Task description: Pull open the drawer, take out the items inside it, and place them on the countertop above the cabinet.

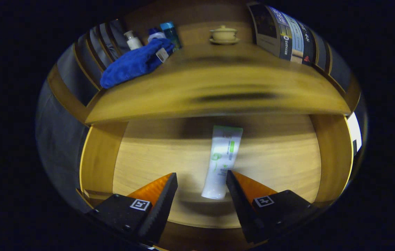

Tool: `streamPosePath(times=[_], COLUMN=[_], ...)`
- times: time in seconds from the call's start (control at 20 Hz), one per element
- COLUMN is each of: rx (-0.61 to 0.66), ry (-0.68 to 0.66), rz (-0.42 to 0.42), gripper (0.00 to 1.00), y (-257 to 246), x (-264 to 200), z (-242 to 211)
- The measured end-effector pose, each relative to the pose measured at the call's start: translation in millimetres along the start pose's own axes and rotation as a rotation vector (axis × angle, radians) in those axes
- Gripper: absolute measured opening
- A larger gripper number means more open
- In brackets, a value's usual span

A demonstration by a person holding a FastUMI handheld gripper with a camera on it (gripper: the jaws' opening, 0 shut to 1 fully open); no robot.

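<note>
1 white squeeze tube (222,160) with green print lies on the wooden floor of the pulled-out drawer (100,157), its near end between the spread fingers of the gripper (201,177), which do not press on it. On the countertop (197,94) above sit a blue towel (133,62), 3 bottles (133,40) behind it and a lidded cup on a saucer (224,35).

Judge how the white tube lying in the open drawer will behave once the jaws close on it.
The tube lies flat on the drawer floor, so it probably won't roll. It looks like soft plastic and would likely dent under pressure. Its glossy skin may slip. The gripper is open, its jaws straddling the tube's near end.
</note>
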State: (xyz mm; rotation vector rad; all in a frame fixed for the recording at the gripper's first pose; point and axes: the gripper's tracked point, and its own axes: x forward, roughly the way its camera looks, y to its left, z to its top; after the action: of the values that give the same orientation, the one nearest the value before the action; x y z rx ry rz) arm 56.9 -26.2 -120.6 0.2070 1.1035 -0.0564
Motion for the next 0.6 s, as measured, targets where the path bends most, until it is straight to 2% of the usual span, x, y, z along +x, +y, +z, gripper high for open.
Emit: streamPosePath(times=[0.2,0.35,0.45,0.55,0.6], rx=[0.029,0.087,0.091,0.099,0.114], ry=[0.048,0.112,0.087,0.081,0.088], rz=[-0.031,-0.067,-0.071,-0.032,0.026], gripper=[0.86,0.68,0.60,0.56,0.53], y=[-8,-12,-7,0,12], x=[10,21,23,18,11], z=[-5,-9,6,20,26])
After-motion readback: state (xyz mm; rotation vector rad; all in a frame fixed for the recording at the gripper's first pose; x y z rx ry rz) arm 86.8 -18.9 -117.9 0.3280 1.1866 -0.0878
